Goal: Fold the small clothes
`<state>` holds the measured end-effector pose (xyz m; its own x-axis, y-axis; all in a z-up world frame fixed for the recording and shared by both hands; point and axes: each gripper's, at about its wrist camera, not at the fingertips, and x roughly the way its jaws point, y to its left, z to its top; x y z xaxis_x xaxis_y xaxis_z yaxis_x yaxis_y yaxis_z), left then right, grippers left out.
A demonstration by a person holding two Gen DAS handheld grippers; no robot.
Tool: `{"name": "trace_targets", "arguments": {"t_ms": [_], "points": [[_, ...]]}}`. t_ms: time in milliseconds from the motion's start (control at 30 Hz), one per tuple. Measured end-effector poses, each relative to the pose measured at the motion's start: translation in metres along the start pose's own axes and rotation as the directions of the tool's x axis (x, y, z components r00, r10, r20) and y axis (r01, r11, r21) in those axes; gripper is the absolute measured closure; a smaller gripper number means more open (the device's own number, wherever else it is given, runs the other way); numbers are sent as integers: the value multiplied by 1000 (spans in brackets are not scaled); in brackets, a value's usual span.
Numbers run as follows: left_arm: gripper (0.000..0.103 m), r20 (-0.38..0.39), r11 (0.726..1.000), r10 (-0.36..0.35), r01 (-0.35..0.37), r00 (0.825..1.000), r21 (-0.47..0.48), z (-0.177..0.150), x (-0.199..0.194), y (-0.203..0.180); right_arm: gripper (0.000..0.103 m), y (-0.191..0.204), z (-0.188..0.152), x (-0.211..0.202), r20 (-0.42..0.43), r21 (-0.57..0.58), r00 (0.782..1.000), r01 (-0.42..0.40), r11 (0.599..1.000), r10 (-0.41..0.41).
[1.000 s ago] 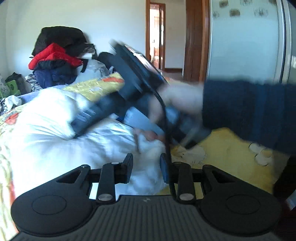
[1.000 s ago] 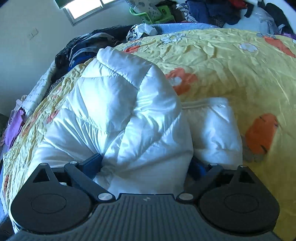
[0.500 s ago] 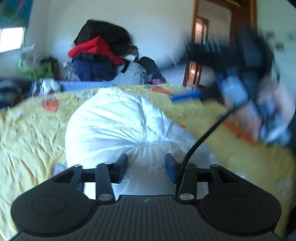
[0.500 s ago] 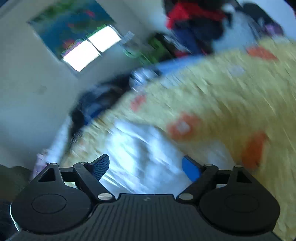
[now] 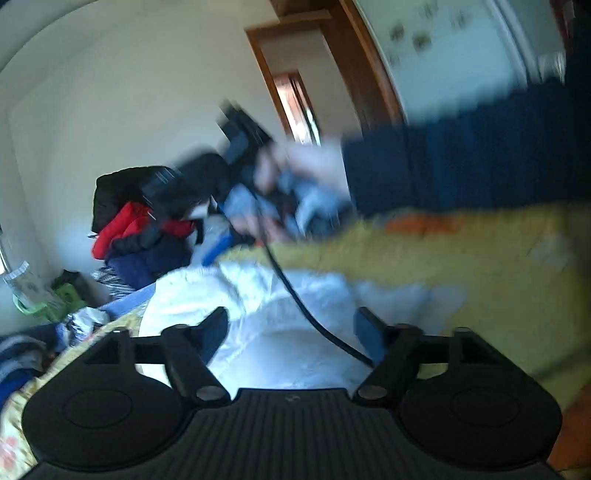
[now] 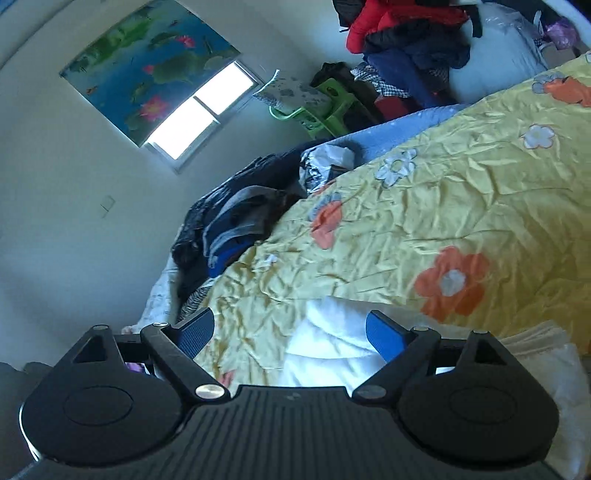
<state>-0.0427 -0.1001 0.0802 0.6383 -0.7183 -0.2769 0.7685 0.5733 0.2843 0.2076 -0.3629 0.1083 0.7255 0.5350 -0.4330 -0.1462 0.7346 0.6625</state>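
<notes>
Jaws gape wide on both the left hand-held gripper point(image 5: 291, 332) and right hand-held gripper point(image 6: 290, 330), holding nothing; white puffer jacket point(image 5: 273, 332) lies near, on the yellow floral bedspread point(image 6: 461, 192).

The left wrist view sits low and close over the white jacket point(image 5: 280, 332) on the bed point(image 5: 480, 266), facing across it to the far wall and door point(image 5: 295, 107); the right gripper point(image 5: 221, 243) and its arm cross its middle, blurred. The right wrist view looks from higher up, tilted, down the yellow bedspread point(image 6: 443, 206) toward the window point(image 6: 199, 114) and far wall, with the jacket point(image 6: 332, 343) only at its near edge. Both views share the jacket, the bedspread and the far clothes pile point(image 5: 140, 221) point(image 6: 406, 33) with the green basket point(image 5: 55, 299) point(image 6: 325, 114).
</notes>
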Motion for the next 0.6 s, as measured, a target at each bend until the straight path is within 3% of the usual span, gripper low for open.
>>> {"name": "trace_targets", "arguments": {"t_ms": [33,67,133,233,300,433,500,600], "points": [[5,38,998,-1,3,999,-56,3,-10,8,13,-4,-3,-2,-4,-2,1000,5,1000,-5],[0,74,993,17,-8,997,-120,5,-17,17,13,-7,-5,-3,-9,-6,1000,10,1000,-10],[0,110,963,112,-80,988,-258,4,-18,39,13,-9,-11,-10,-25,-26,1000,8,1000,-8],[1,16,872,257,-224,966,-436,-3,9,66,13,-4,-19,-23,-29,-67,1000,10,998,-12],[1,-34,844,233,-219,972,-489,-13,36,73,14,-4,-18,-27,-35,-32,998,-46,998,45],[1,-210,860,126,-212,970,-465,-13,97,71,9,-8,-6,-5,-124,71,978,-162,984,170],[1,-247,866,108,-214,963,-451,-17,109,60,9,-12,-4,16,-156,107,974,-147,983,163],[1,-251,906,123,-212,960,-366,-24,118,42,10,-22,-6,44,-190,78,978,-78,994,92]]}}
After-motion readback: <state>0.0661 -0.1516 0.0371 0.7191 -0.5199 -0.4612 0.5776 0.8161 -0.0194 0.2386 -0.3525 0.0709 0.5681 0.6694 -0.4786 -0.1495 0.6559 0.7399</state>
